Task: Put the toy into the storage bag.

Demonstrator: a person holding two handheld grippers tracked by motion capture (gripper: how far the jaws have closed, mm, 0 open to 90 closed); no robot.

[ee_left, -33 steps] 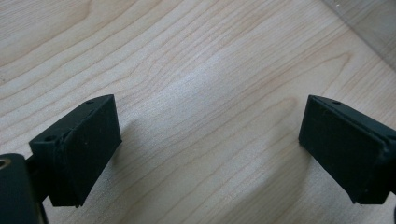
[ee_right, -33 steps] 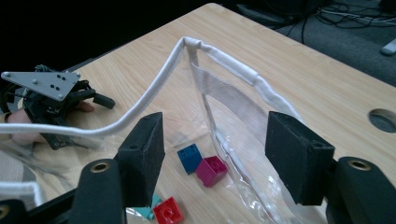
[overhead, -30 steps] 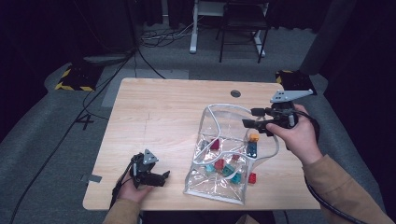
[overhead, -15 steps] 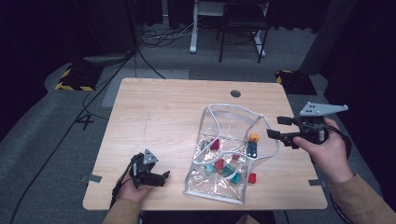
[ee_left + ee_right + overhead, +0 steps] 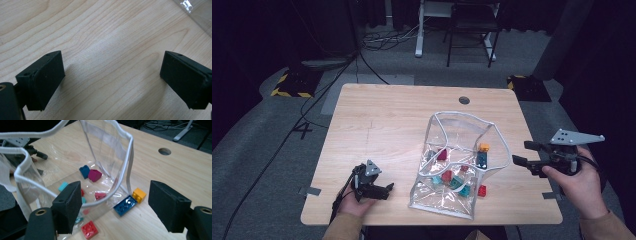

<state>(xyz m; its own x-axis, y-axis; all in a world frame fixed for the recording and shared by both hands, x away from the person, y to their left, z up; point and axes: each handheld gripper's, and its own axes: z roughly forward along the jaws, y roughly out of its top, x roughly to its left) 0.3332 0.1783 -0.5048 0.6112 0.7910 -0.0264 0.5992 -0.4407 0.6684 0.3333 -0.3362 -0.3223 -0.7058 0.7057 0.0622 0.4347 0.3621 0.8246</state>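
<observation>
Open jaws over bare table (image 5: 105, 45)

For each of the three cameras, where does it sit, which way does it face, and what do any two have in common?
High view: above the near edge, facing forward and down on the table; forearms and both tongs, left tongs and right tongs.
Left gripper view: on the left tongs, facing bare wood; open jaws.
Right gripper view: on the right tongs, facing the clear bag and bricks.
Shared: high and right views show the orange brick.
</observation>
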